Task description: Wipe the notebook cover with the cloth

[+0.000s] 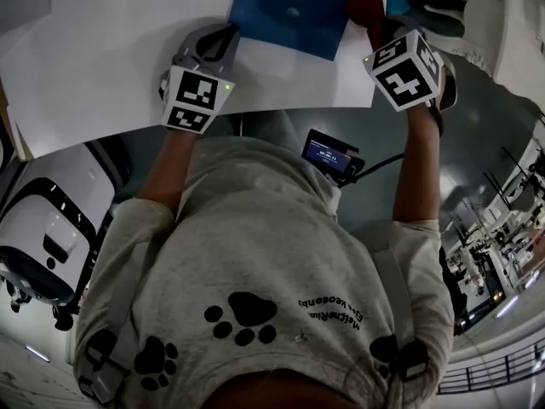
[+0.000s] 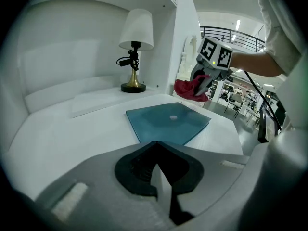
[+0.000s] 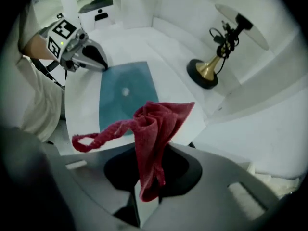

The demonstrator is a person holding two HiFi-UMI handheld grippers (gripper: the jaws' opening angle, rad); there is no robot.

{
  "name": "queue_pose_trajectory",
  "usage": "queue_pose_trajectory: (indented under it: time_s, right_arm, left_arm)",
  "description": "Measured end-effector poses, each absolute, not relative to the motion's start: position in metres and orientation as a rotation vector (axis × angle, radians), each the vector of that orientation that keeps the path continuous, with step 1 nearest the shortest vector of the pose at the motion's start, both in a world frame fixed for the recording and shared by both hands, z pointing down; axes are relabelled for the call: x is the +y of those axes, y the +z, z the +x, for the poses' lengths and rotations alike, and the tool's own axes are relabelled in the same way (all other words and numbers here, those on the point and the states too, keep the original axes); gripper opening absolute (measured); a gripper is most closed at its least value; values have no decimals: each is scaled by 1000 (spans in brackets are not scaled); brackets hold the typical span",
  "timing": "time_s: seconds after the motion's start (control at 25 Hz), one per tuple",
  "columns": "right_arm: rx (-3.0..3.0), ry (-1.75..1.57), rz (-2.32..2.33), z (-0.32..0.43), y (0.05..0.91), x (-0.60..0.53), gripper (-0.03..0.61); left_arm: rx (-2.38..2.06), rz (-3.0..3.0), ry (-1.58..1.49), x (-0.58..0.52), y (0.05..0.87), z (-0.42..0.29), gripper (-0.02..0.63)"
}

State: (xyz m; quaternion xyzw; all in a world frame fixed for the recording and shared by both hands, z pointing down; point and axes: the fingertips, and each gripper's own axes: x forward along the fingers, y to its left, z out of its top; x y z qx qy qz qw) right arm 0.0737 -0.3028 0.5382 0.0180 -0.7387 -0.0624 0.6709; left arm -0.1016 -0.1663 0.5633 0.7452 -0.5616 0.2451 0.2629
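— While we hold both tools over the white table (image 2: 57, 129), what does each one carry?

— Our right gripper (image 3: 149, 177) is clamped on the red cloth (image 3: 151, 129). The cloth bunches up out of the jaws, and one twisted loop sticks out sideways.

— And the other?

— Our left gripper (image 2: 161, 177) holds nothing. Its jaws look pressed together, though that view is dim at the tips, so we say it with some caution.

— Where is the notebook?

— The blue notebook (image 2: 168, 121) lies flat on the table between our two tools, with a small pale mark in the middle of its cover. The left gripper's tip sits just at the notebook's near left corner. The right gripper, with the cloth, is by the notebook's far right corner. We cannot tell whether the cloth touches the cover.

— Anything beyond the notebook?

— A lamp (image 2: 135, 52) with a white shade and a brass base stands upright past the notebook's far edge, well apart from it.
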Motion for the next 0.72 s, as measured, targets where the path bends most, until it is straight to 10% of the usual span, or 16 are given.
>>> queue_pose_trajectory:
  time_s: [0.72]
  right_arm:
    - [-1897,-294,-305,-118,545,-200,69]
  left_arm:
    - [-1531,2019,673,-166,559,-98,2]
